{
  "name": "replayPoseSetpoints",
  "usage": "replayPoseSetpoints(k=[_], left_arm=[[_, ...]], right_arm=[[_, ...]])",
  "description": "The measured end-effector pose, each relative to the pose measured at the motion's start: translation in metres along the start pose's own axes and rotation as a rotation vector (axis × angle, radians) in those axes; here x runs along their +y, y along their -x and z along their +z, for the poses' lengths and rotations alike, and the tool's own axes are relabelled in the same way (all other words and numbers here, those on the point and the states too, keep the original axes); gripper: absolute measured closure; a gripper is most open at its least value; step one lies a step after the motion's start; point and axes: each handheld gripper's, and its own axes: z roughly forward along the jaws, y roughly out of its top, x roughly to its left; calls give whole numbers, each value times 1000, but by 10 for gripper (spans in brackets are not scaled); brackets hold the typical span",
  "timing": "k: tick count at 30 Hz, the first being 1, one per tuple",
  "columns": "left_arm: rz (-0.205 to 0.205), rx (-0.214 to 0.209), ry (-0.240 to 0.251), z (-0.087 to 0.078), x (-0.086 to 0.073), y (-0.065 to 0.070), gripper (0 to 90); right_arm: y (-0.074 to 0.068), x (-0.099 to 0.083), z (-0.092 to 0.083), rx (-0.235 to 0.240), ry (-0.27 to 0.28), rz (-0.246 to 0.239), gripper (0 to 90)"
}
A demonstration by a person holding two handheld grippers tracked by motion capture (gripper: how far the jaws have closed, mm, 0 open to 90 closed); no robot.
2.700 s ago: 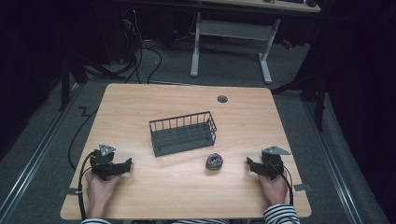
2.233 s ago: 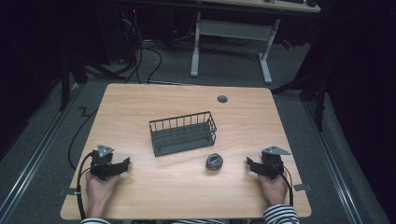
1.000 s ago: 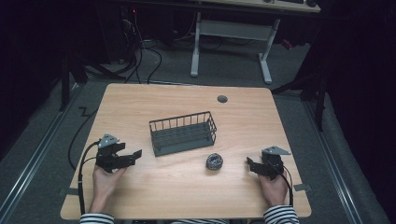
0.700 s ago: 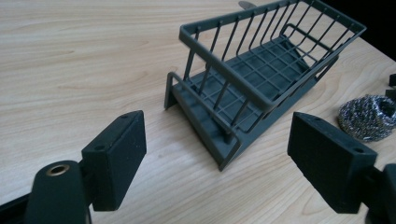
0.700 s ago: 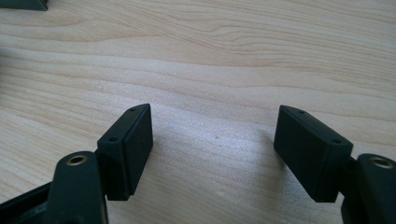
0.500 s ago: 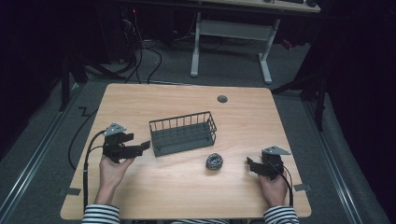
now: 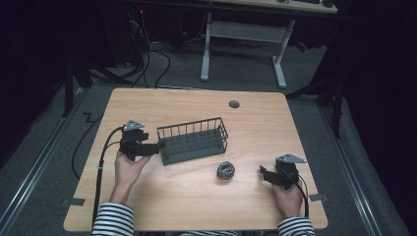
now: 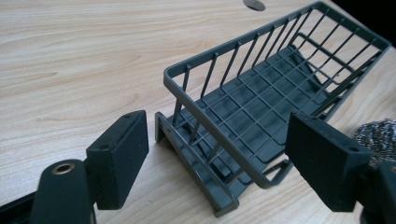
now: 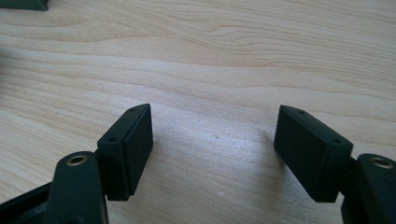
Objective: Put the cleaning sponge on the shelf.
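- Sleeves, striped, come in at the near edge of the tabletop (image 7: 196,206), each hand carrying a gripper.
- Right gripper (image 7: 263,173) rests near the front right of the tabletop; its fingers (image 9: 128,149) stand apart over bare wood with nothing between them.
- Scouring ball (image 7: 225,170), a grey metal tangle, lies just left of the right gripper and near the front of the basket; in the left gripper view it may be the mottled patch at the right edge, though only a sliver is visible there.
- Left gripper (image 7: 156,146) is at the left end of the wire basket (image 7: 194,140); its fingers (image 8: 119,156) are wide, have just been closing a little, and the basket's short end stands between them, not yet pressed by either pad.
- Basket sits near the middle of the tabletop, dark grey, long side running left to right.
- Round grommet (image 7: 234,104) lies beyond it, toward the far edge.
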Motion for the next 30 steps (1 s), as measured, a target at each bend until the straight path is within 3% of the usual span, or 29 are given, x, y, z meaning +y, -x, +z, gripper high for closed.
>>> replayPoseSetpoints(k=[17, 30], left_arm=[[5, 89, -40, 19, 2, 3, 383], [-15, 125, -21, 19, 3, 3, 493]], right_arm=[[0, 0, 0, 0, 0, 0, 285], [0, 0, 0, 1, 0, 0, 285]])
